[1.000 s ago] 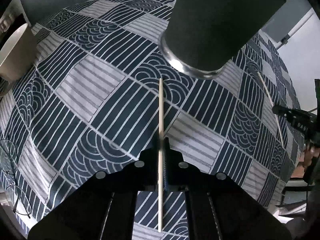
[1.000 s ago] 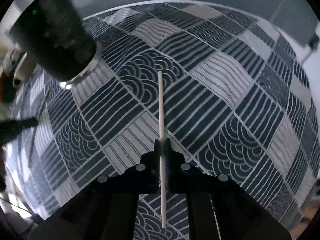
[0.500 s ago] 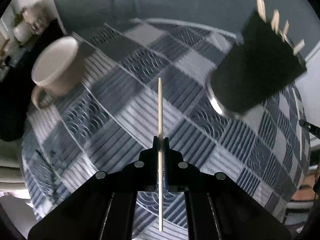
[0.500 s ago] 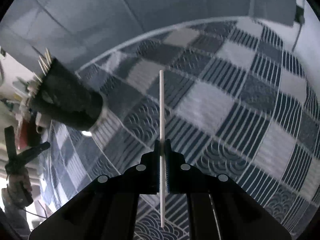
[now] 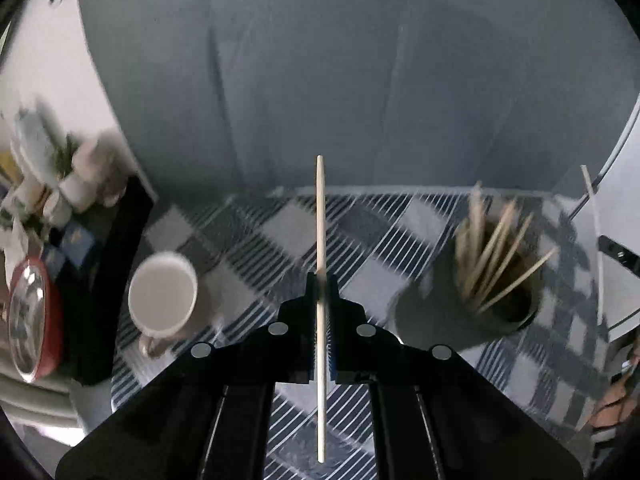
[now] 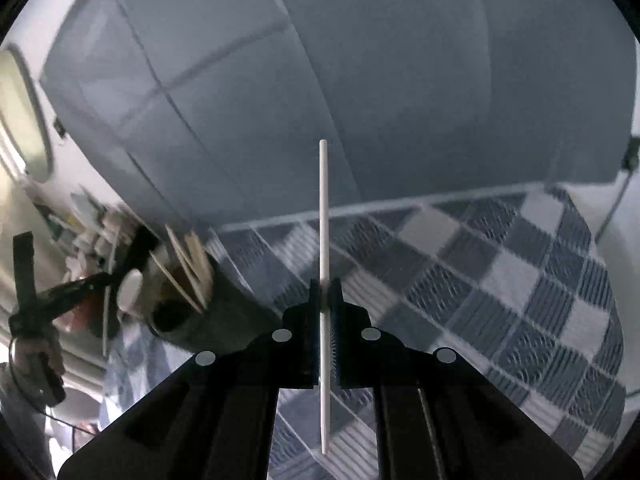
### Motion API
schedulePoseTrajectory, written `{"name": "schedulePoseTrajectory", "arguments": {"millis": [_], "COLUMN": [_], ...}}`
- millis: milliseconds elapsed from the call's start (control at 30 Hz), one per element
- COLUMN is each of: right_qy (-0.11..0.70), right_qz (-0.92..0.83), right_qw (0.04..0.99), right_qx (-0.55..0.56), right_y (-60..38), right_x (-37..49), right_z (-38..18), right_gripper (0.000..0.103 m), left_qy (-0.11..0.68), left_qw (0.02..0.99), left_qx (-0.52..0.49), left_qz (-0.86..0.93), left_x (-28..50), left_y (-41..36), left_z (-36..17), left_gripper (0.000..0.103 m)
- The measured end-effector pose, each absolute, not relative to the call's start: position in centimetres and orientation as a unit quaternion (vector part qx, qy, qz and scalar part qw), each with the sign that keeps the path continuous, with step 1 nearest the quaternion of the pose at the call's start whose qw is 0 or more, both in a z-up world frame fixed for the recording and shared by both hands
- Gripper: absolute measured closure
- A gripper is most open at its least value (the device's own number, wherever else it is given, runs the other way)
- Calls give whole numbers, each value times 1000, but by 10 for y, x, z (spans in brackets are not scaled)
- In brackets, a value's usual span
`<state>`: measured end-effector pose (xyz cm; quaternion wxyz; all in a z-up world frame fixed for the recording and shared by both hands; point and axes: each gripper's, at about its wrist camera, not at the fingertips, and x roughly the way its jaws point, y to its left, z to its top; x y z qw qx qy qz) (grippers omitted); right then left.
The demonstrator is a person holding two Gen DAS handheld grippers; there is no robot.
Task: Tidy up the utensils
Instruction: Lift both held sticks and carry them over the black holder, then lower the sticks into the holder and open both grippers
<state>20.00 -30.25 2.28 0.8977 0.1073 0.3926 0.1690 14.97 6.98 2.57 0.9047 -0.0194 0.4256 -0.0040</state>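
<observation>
**Ana:** Chopsticks first: is each gripper carrying one?

**Ben:** Yes. The left gripper (image 5: 320, 280) is clamped on a wooden chopstick (image 5: 320, 216), which stands up between its jaws with both ends free. The right gripper (image 6: 325, 286) is pinched the same way on a white chopstick (image 6: 324, 208). Both are up off the patterned tablecloth (image 5: 384, 236).

**Ana:** And where do they go?

**Ben:** I'd say the dark holder cup (image 5: 472, 312), to the right of the left gripper and already bristling with sticks. From the right wrist view that cup (image 6: 208, 312) sits to the left, with the other gripper beyond it.

**Ana:** So how far along?

**Ben:** Well on, I judge. The holder is fairly full, and I see no loose stick on the cloth, though motion blur hides much. These two are not yet in. The white mug (image 5: 164, 296) stands well apart on the left, with nothing visible in it.
</observation>
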Motion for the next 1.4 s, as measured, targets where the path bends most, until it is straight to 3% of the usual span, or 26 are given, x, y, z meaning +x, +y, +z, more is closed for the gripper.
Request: {"name": "schedulePoseTrajectory", "arguments": {"millis": [433,1000,1400], "right_qy": [308,268,264], "right_qz": [240,301,278], "right_qw": [916,900,912], "right_qx": [95,163,147], "right_y": [-222,-191,-204], "right_x": [225,224,206], "right_z": [84,-10,-13], "right_gripper": [98,98,95], "left_qy": [309,237,242], "left_qw": [943,956,954], "left_qx": [-70,-115,-111], "left_qz": [-100,-130,-136], "left_x": [179,173,159], "left_y": [7,0,-1], "left_z": [97,6,4], "left_gripper": [98,98,98]}}
